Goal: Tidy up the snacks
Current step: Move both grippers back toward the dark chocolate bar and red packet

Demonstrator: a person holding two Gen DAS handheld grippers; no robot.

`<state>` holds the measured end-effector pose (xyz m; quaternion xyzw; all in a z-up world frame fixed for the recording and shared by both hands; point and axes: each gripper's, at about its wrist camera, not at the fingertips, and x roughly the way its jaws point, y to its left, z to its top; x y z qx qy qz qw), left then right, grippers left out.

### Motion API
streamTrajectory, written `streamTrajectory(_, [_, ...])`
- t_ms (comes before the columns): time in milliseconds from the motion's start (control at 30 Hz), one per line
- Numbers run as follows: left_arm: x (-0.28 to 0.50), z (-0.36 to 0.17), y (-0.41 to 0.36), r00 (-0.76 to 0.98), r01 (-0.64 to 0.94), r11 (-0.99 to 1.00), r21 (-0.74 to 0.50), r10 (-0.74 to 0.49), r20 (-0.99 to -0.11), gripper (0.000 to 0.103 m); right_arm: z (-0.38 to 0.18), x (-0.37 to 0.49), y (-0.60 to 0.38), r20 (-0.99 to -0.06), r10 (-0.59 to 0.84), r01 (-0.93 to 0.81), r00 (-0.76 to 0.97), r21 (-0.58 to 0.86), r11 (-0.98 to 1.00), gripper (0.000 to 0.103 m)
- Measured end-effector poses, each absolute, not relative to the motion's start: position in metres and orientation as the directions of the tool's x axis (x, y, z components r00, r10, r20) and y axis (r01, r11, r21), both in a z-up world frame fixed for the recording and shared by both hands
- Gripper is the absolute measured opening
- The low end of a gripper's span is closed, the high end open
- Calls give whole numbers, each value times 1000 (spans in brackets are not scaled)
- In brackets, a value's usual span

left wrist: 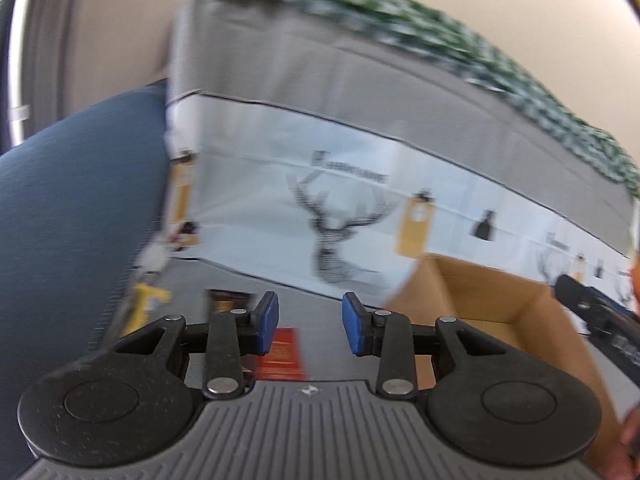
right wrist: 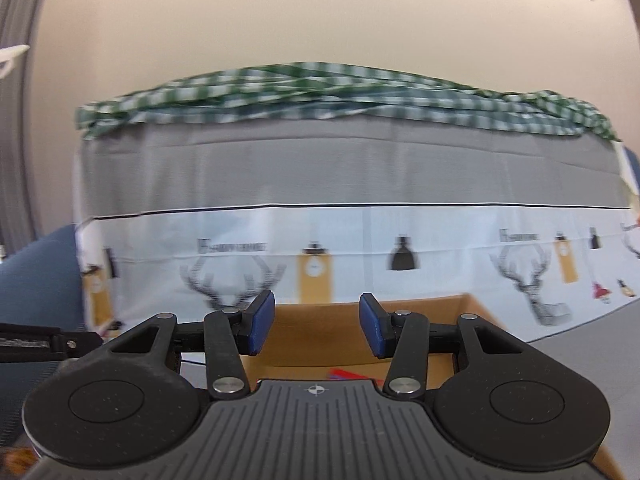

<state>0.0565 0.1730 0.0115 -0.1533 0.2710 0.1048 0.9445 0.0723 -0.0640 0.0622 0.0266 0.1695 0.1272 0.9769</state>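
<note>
From your left wrist view, your left gripper (left wrist: 309, 322) hangs released and empty, with a red snack packet (left wrist: 280, 354) lying flat just ahead below its fingers and the cardboard box (left wrist: 532, 320) to its right. It is probably light, thin and slippery, so pinch an edge. From your right wrist view, your right gripper (right wrist: 317, 322) is likewise spread and empty, directly over the cardboard box, where something red (right wrist: 346, 374) lies.

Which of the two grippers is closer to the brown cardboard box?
The right gripper. It hangs open directly over the cardboard box, whose open inside fills the gap between its fingers. The left gripper, also open, is off to the box's left, over a red packet.
</note>
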Motion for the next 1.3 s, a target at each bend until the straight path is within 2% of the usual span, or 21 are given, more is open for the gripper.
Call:
streamTrajectory(200, [51,-1,210,801,-355,907,-225,170,-574,39,65,55,-25,-318,360,-340,877,116,933,49])
streamTrajectory(467, [51,-14,233,772,-404,888,-220,201,-604,39,53,46,11,-342,422,-398,840,139,907,49])
streamTrajectory(1300, [50,-22,244,758,-427,874,-232,206,-619,39,36,42,44,-383,457,-440,803,136,888,49])
